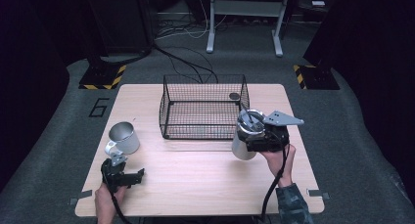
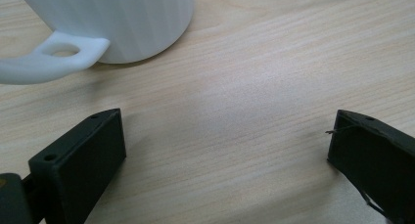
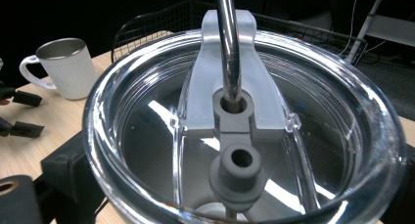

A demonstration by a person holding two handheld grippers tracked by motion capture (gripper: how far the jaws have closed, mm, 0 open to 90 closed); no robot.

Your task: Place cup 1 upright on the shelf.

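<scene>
Mug (image 1: 124, 137), white with a metal inside, stands at the table's (image 1: 195, 185) left side, just beyond the left gripper (image 1: 131, 177), whose jaws are spread wide and hold nothing. Wire basket (image 1: 203, 106) is in the middle. Right gripper (image 1: 259, 138) clasps a steel tumbler (image 1: 243, 145) with clear lid (image 3: 244, 111) and metal straw (image 3: 227, 38).

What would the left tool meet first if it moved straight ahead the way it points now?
Probably the mug. It stands just ahead of the open left tool, a little left of its centre line, with its handle nearest, so the handle may touch first.
</scene>
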